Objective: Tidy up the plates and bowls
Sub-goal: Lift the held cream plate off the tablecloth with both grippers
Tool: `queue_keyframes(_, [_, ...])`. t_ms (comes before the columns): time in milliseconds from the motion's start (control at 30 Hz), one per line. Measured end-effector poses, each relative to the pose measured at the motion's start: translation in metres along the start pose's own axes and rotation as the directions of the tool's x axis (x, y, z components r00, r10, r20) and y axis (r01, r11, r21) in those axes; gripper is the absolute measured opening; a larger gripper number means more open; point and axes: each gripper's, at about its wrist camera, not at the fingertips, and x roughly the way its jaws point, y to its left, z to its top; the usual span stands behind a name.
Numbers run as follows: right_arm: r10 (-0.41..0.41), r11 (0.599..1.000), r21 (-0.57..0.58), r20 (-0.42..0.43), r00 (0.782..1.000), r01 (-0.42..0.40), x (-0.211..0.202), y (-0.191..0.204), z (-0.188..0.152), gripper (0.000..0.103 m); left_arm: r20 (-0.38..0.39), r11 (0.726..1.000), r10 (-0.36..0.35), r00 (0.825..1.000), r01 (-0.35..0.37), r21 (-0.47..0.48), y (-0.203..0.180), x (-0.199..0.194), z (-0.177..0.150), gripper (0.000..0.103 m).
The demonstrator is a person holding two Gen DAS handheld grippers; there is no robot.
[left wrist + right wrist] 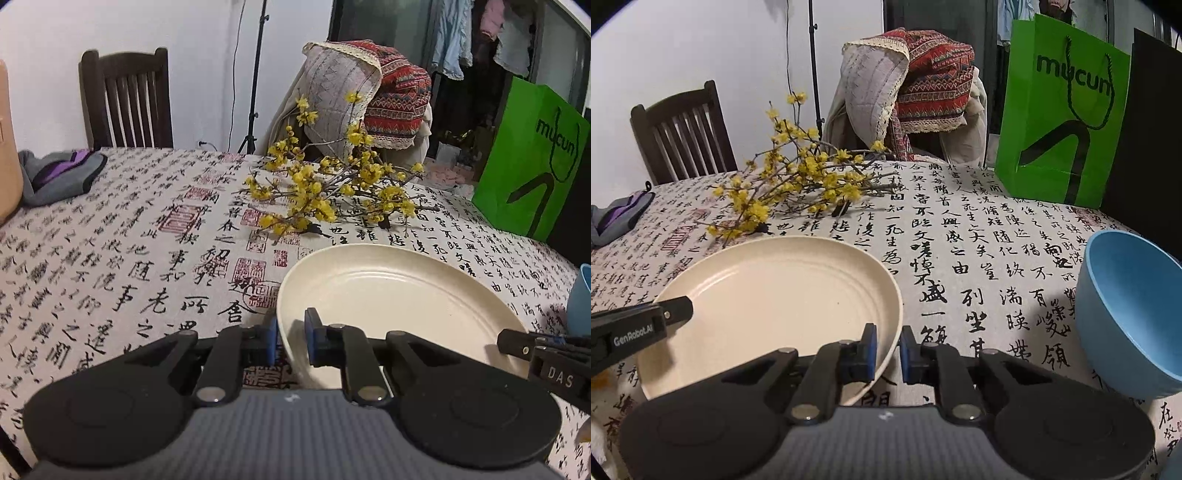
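A cream plate (399, 295) sits over the calligraphy tablecloth, gripped from both sides. My left gripper (290, 339) is shut on the plate's left rim, which runs between its blue pads. My right gripper (889, 349) is shut on the plate's (775, 295) right rim in the same way. Each gripper's tip shows in the other's view, the right gripper (517, 341) at the plate's right edge and the left gripper (679, 308) over its left side. A blue bowl (1134, 314) stands upright on the cloth just right of the plate, and its edge (580, 299) peeks in at the left wrist view's right border.
A yellow flowering branch (332, 188) lies on the table (110, 258) right behind the plate. A green paper bag (1063, 110) stands at the back right. A grey and purple cloth (59, 173) rests at the far left. Dark wooden chairs (125, 99), one draped with patterned fabric (916, 85), line the far side.
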Motion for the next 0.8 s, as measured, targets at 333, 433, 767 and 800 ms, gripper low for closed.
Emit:
queue_keyframes(333, [0.002, 1.0, -0.004, 0.034, 0.999, -0.001, -0.019, -0.004, -0.001, 0.013, 0.021, 0.999, -0.006, 1.0, 0.005, 0.031, -0.007, -0.018, 0.005, 0.015])
queue_keyframes(433, [0.008, 1.0, 0.005, 0.044, 0.999, -0.008, -0.025, -0.006, -0.002, 0.013, 0.03, 0.999, -0.001, 1.0, 0.0, 0.048, -0.009, -0.026, 0.006, 0.015])
queue_keyframes(767, [0.027, 0.999, 0.023, 0.07, 0.997, -0.028, -0.047, -0.01, -0.007, 0.012, 0.064, 0.994, 0.01, 0.998, -0.017, 0.106, -0.015, -0.055, 0.002, 0.015])
queue_keyframes(800, [0.029, 0.999, 0.023, 0.073, 0.997, -0.03, -0.05, -0.009, -0.007, 0.012, 0.069, 0.994, 0.01, 0.998, -0.018, 0.109, -0.015, -0.058, 0.002, 0.015])
